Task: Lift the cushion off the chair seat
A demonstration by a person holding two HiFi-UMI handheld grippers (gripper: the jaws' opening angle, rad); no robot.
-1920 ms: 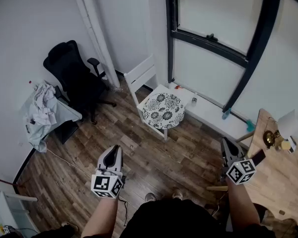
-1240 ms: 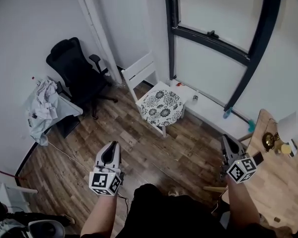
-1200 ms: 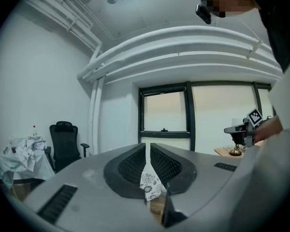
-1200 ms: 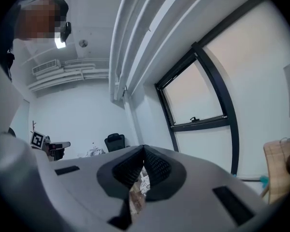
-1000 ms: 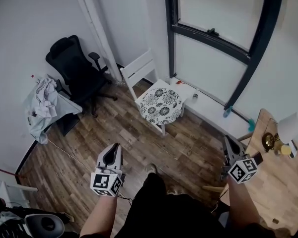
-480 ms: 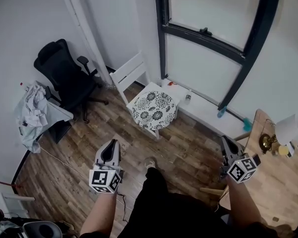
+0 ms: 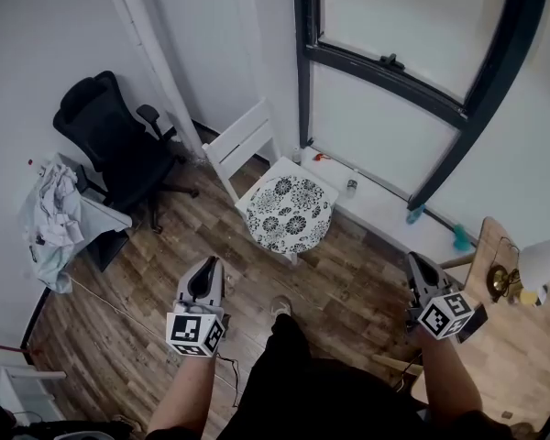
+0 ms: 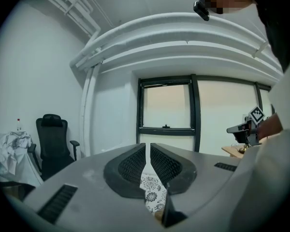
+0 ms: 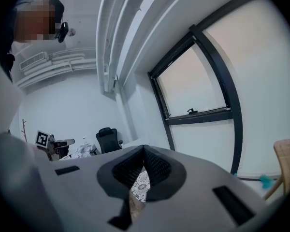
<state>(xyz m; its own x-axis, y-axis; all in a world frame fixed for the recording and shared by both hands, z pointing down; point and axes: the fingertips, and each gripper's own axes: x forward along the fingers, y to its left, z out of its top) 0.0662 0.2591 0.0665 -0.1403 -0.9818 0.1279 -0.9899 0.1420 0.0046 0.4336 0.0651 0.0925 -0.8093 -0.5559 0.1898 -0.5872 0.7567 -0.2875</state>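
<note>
**Both tools closed and empty, cushion lying on the chair seat ahead**

Nearest the person, the left tool [image 7: 207, 268] and the right tool [image 7: 412, 263] are held out low over the brown plank floor [image 7: 156, 273], well apart from each other. Each carries its marker cube at the rear. In the left gripper view the left tool [image 8: 148, 147] has its ribbed dark pads drawn almost together, with only a thin slit between them and nothing in it. In the right gripper view the right tool [image 9: 144, 149] has its pads pressed together, also on nothing. One pale shoe [image 7: 280, 307] of the person shows on the floor between the two tools.

At the right edge of the head view stands a light wooden counter [image 7: 522, 374], with a small brass object [image 7: 497, 282] near its far edge.

Farther on, the round black-and-white flowered cushion [image 7: 287, 214] lies flat on the seat of the white wooden chair [image 7: 241, 143] and covers most of it. Neither tool touches it. It shows low between the pads in both gripper views [image 8: 150, 191] [image 9: 141, 182].

To the left of the chair are a black office chair [image 7: 110, 140] and a heap of pale clothes [image 7: 50, 211]. Just behind the white chair, a low white ledge [image 7: 385, 211] runs along the foot of the far wall. It carries a small jar [image 7: 352, 186] and two teal items [image 7: 414, 215], below the dark-framed window [image 7: 394, 62].
</note>
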